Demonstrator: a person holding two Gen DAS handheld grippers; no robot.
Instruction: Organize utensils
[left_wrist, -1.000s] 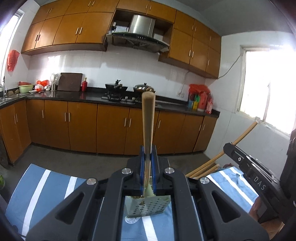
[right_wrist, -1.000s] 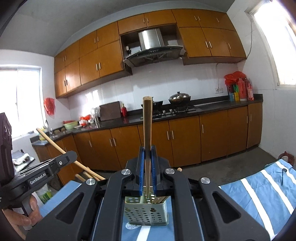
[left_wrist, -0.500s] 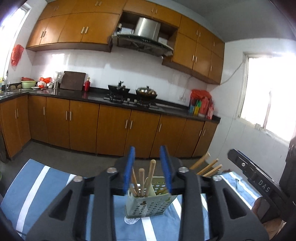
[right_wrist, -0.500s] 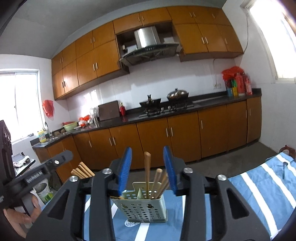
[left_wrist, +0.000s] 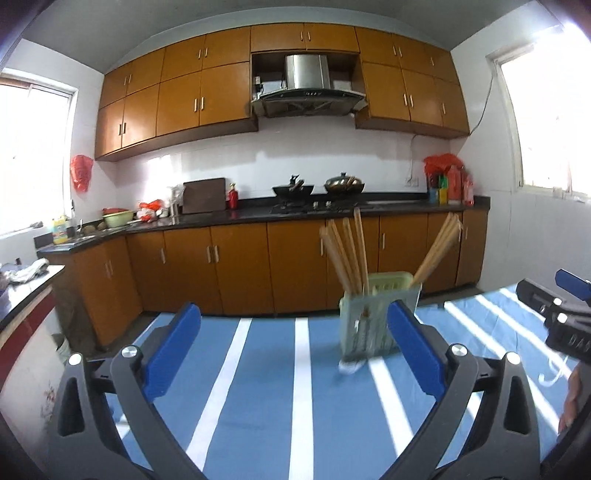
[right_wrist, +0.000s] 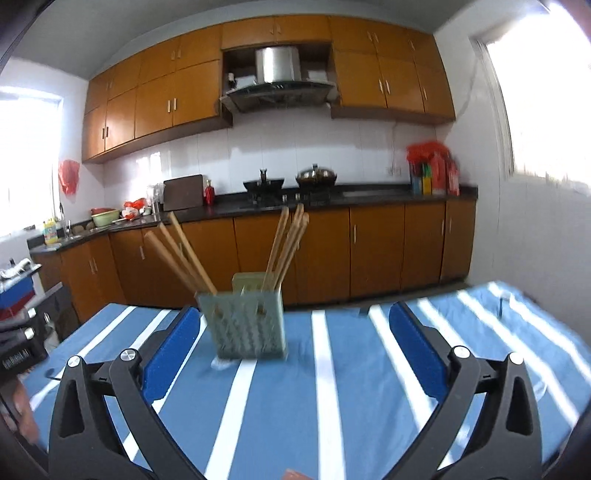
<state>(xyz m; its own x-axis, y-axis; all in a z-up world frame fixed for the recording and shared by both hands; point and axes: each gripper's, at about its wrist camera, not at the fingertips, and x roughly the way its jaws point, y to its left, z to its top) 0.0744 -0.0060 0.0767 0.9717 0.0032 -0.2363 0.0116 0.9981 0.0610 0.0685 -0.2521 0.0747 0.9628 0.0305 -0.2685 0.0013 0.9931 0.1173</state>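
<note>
Leaning upward in the holder (right_wrist: 247, 321) — chopsticks (right_wrist: 184, 254); both tongs opening, empty.

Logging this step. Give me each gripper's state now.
Left gripper: jaws opening wide, nothing between them.
Right gripper: jaws opening wide, nothing between them.

Sunlit kitchen w/ wood cabinets (left_wrist: 207, 92), prob. tiled wall (left_wrist: 332, 151)

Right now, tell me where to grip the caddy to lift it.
Grip the caddy across its two flat side walls, low down and coming in level from the front. The chopsticks fan out above the rim, so a top approach would knock them. The walls look parallel, which should suit flat pads.
</note>
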